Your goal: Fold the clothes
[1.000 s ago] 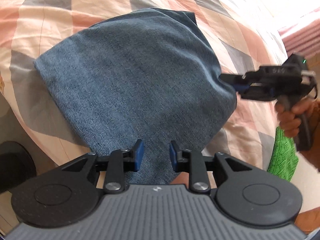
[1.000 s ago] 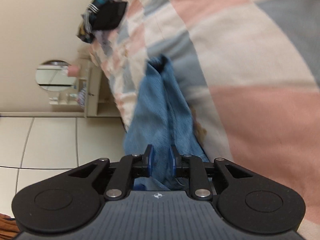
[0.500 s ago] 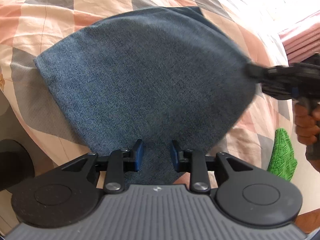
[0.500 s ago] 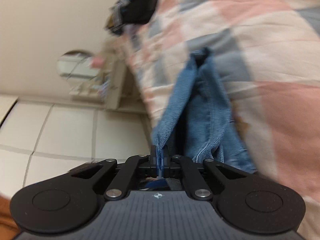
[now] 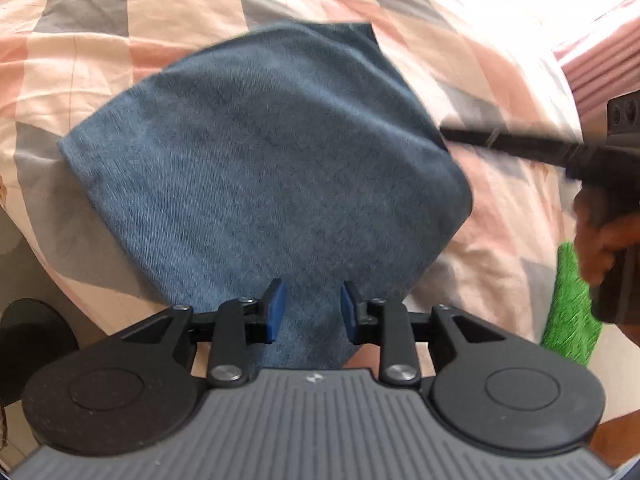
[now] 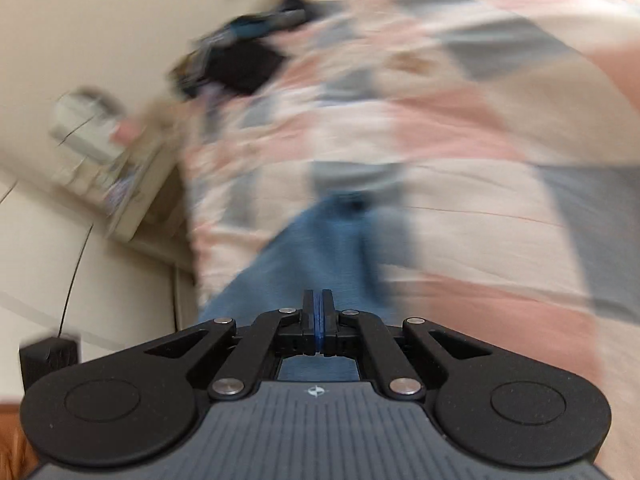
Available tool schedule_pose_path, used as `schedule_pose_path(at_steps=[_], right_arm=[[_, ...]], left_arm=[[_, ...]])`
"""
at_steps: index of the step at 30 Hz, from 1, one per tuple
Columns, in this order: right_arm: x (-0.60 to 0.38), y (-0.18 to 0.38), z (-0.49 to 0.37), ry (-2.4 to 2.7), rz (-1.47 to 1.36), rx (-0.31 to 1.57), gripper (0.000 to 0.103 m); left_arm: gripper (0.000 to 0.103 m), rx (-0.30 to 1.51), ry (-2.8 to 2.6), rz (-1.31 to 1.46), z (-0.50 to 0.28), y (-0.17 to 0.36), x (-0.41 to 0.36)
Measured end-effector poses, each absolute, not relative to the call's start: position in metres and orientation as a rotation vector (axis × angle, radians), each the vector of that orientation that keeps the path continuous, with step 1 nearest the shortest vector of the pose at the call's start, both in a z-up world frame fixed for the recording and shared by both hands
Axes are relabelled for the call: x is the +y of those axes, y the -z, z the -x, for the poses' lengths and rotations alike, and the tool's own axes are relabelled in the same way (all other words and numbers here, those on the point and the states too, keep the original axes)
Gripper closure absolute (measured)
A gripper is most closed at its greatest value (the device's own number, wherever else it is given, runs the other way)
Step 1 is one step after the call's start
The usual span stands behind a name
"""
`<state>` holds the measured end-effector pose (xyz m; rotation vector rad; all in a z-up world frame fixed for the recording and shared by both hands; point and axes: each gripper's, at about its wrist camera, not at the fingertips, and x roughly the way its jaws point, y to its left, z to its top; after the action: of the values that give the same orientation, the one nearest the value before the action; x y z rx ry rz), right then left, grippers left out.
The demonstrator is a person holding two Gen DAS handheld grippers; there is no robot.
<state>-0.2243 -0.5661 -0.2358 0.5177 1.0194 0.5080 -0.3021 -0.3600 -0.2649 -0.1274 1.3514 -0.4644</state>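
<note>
Denim garment, blue, lies spread on the bed, which has a quilt of pink, cream and grey checks. Its near part runs down between the 2 blue pads of the left tongs. Left tongs: jaws apart, a strip of denim in the gap; cannot tell whether the pads press on it.

Right tongs: jaws have just been closing and now stand fully together, pads meeting, with the denim directly ahead of and beneath the tips. In the left wrist view the right tongs come in from the right of the left tongs, the tip at the right edge of the garment, where the cloth is drawn to a point. Reads as a grip on that edge. A hand holds the handle.

Green knitted item lies on the bed right of the left tongs, below that hand. Dark clothes pile lies far ahead-left of the right tongs; view there is blurred.
</note>
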Motion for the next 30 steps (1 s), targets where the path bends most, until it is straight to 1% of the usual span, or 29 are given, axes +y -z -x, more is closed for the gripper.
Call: schedule_pose_path(at_steps=[1, 2, 3, 4, 6, 7, 9, 11, 13, 15, 18, 20, 21, 22, 23, 25, 27, 29, 30], right_arm=[[-0.555, 0.245, 0.228, -0.495, -0.420, 1.056, 0.103], [-0.543, 0.257, 0.232, -0.462, -0.307, 1.102, 0.103], [-0.543, 0.267, 0.233, -0.421, -0.271, 1.146, 0.103], [-0.548, 0.276, 0.233, -0.374, -0.279, 1.190, 0.099], [-0.558, 0.294, 0.234, -0.279, -0.294, 1.276, 0.097], [-0.562, 0.288, 0.233, -0.270, -0.298, 1.255, 0.098], [-0.566, 0.259, 0.227, -0.291, -0.286, 1.141, 0.098], [-0.562, 0.230, 0.211, -0.298, -0.261, 1.008, 0.098], [-0.549, 0.214, 0.189, -0.326, -0.252, 0.902, 0.091], [-0.528, 0.213, 0.166, -0.365, -0.212, 0.854, 0.087], [-0.490, 0.235, 0.137, -0.414, -0.081, 0.864, 0.087], [-0.471, 0.262, 0.123, -0.440, 0.012, 0.897, 0.090], [-0.474, 0.277, 0.121, -0.429, 0.002, 0.931, 0.102], [-0.482, 0.293, 0.116, -0.410, -0.041, 0.973, 0.103], [-0.490, 0.308, 0.111, -0.390, -0.085, 1.015, 0.103], [-0.511, 0.314, 0.108, -0.370, -0.218, 1.068, 0.103], [-0.520, 0.305, 0.108, -0.349, -0.232, 1.069, 0.103], [-0.528, 0.290, 0.110, -0.280, -0.265, 1.056, 0.103], [-0.533, 0.281, 0.113, -0.242, -0.282, 1.035, 0.092]], left_arm=[[0.077, 1.354, 0.476, 0.109, 0.306, 0.269, -0.361], [0.081, 1.356, 0.487, 0.089, 0.311, 0.273, -0.362], [0.083, 1.358, 0.486, 0.067, 0.312, 0.272, -0.362], [0.083, 1.359, 0.484, 0.045, 0.314, 0.270, -0.363], [0.083, 1.293, 0.463, 0.035, 0.310, 0.252, -0.358], [0.083, 1.250, 0.448, 0.045, 0.307, 0.242, -0.354], [0.083, 1.165, 0.402, 0.098, 0.294, 0.224, -0.339], [0.083, 1.106, 0.340, 0.108, 0.278, 0.218, -0.328], [0.083, 1.062, 0.274, 0.109, 0.262, 0.219, -0.319], [0.083, 1.038, 0.205, 0.128, 0.248, 0.228, -0.309], [0.083, 1.040, 0.115, 0.205, 0.232, 0.254, -0.288], [0.084, 1.077, 0.090, 0.220, 0.228, 0.282, -0.278], [0.085, 1.072, 0.094, 0.230, 0.228, 0.291, -0.273], [0.086, 1.066, 0.097, 0.248, 0.230, 0.293, -0.267], [0.086, 1.067, 0.092, 0.269, 0.229, 0.290, -0.264], [0.086, 1.066, 0.083, 0.307, 0.227, 0.282, -0.258], [0.088, 1.063, 0.048, 0.326, 0.229, 0.274, -0.249], [0.087, 1.084, 0.048, 0.331, 0.234, 0.262, -0.243], [0.087, 1.085, 0.087, 0.329, 0.239, 0.256, -0.244]])
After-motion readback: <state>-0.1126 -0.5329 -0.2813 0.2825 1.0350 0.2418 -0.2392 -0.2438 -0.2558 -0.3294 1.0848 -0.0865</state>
